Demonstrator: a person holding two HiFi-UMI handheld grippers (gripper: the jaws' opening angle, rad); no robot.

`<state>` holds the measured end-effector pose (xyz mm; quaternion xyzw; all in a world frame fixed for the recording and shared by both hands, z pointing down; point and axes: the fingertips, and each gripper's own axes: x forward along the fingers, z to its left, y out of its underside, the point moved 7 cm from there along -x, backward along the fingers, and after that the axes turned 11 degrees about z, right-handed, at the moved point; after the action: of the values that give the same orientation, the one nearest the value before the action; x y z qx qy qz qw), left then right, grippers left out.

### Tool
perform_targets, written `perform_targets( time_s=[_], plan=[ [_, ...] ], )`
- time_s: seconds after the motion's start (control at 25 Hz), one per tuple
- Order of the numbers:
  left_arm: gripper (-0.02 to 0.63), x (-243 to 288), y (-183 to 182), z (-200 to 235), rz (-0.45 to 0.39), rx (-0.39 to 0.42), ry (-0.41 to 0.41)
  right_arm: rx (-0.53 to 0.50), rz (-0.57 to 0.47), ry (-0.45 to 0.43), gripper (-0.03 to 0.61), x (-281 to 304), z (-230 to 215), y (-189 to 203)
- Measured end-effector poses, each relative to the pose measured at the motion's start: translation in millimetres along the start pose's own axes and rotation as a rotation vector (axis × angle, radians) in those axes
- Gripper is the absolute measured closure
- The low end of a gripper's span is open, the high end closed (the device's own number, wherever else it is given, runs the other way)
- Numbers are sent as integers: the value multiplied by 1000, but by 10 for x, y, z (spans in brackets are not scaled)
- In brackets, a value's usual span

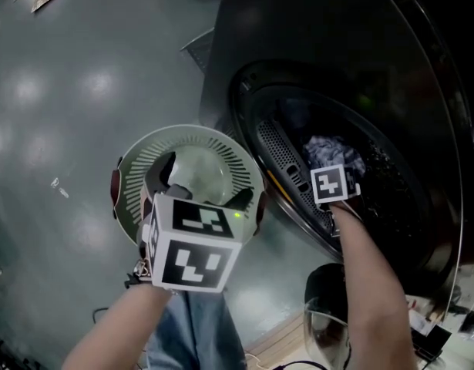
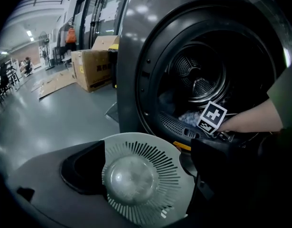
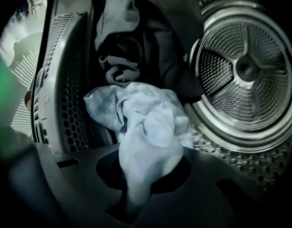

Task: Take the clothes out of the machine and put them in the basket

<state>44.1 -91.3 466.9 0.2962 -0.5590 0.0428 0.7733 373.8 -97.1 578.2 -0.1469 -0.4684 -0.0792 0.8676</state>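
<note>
cube (image 1: 192, 247): right under the lens, black-and-white markers, a green light on its top edge; it rides on the left gripper.
left gripper (image 1: 202, 185): jaws spread wide, one on each side of the basket, and clamped on it.
basket (image 1: 221, 149): pale and round, with slotted sides and a domed bottom. A red handle (image 1: 114, 191) shows at its left edge. It's held just in front of the machine's opening, mouth up toward the head view.
jeans (image 1: 194, 322): blue denim directly below the left hand.
right arm (image 1: 368, 268): bare forearm coming up from the lower right and over the lip of the opening.
right gripper (image 3: 134, 201): inside the drum and pointing down, jaws together on the cloth with a fold pinched between them.
cloth (image 3: 146, 122): pale blue and crumpled, lying low in the drum near the front lip. Its near end is drawn down into the right jaws.
dark clothes (image 3: 150, 42): heaped behind and above the cloth, toward the back of the drum.
drum (image 3: 245, 70): shiny perforated metal, back plate with spokes. A perforated strip (image 1: 287, 160) runs along the front lip.
machine (image 1: 360, 37): dark casing with a round opening beside the basket.
floor (image 1: 67, 91): grey and glossy, with lamp reflections.
cartons (image 2: 91, 68): brown boxes beyond the machine, flattened cardboard beside them.
</note>
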Motion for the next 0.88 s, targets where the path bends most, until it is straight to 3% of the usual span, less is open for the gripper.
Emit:
perform_targets(
  time_s=[0.2,0.4,0.68,0.88],
  plan=[
    [49,-123,17,-18,-1,15,-7,-42,-128,108,525,-268,25,-26],
    [49,-321,89,4,4,10,-13,50,-188,182,525,-591,4,92],
    [49,-607,131,-5,8,12,-26,-1,-279,161,525,-1056,369,255],
    [49,-804,120,-10,0,40,-34,28,-312,84,525,-1377,474,358]
  ],
)
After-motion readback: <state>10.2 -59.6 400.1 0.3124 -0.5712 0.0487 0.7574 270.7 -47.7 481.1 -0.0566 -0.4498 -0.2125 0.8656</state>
